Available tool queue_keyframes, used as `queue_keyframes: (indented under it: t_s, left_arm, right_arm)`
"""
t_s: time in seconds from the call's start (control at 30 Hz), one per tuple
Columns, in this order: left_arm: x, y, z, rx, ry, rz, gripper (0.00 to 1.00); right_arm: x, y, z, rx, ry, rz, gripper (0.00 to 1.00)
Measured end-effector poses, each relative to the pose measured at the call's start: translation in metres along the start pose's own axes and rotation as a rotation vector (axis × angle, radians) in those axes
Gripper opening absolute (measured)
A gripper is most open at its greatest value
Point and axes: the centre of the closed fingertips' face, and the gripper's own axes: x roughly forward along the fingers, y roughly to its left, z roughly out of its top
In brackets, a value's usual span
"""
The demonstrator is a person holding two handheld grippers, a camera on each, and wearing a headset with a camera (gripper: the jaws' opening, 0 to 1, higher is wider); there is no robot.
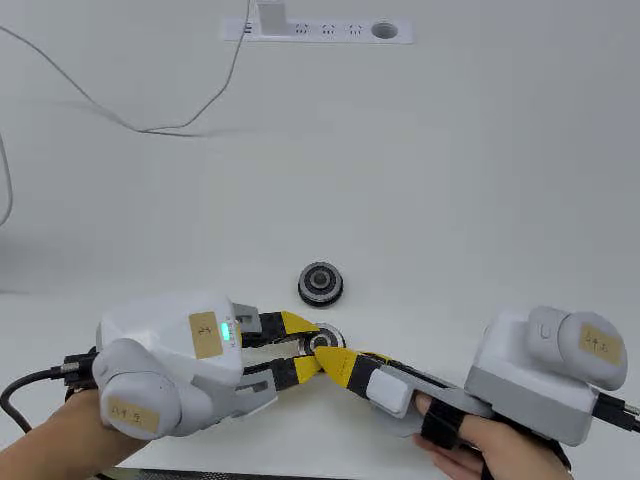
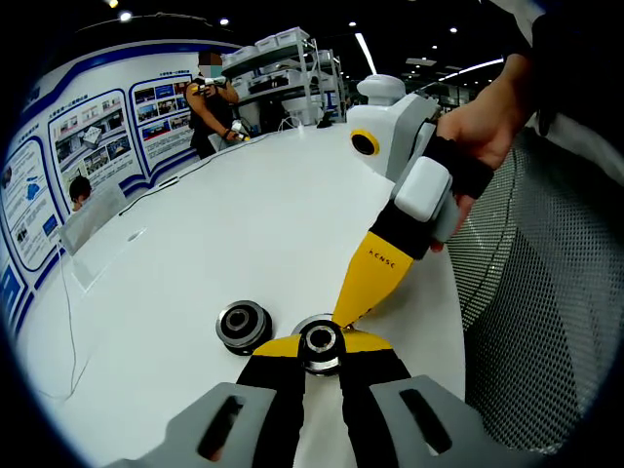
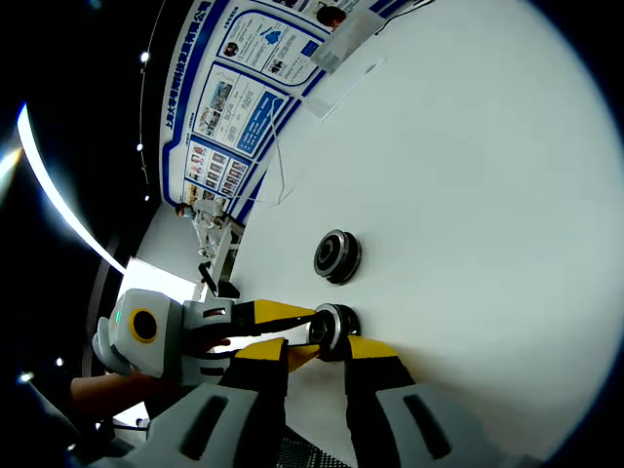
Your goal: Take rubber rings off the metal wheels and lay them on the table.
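A metal wheel [image 1: 327, 338] with a black rubber ring lies near the table's front edge. My left gripper [image 1: 311, 345] is shut on it from the left, its yellow tips either side of the wheel [image 2: 321, 339]. From the right, my right gripper [image 1: 328, 357] meets the same wheel [image 3: 333, 327], and its narrow yellow tips [image 3: 375, 347] look closed on the ring at the rim. A second wheel [image 1: 320, 283] with its ring on lies flat a little farther back, also seen in the left gripper view [image 2: 244, 325] and the right gripper view [image 3: 337, 255].
The white table [image 1: 420, 200] stretches away behind the wheels. A power strip [image 1: 320, 30] sits at the far edge, and a grey cable [image 1: 150, 128] runs across the back left. People stand beyond the table's far end in the left gripper view.
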Motion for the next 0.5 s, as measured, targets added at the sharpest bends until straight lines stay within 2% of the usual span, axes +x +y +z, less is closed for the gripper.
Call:
queue_keyframes:
  t_s: [0.23,0.5]
  left_arm:
    - [0.0002,-0.0001,0.0004,0.0,0.001,0.001,0.13]
    - [0.0004,-0.0001,0.0006,-0.001,0.001,0.001,0.13]
  right_arm:
    - [-0.0004,-0.0003,0.0001,-0.004,-0.002,-0.007,0.21]
    - [-0.0001,-0.0087,0.0022,0.014,-0.014,-0.033,0.11]
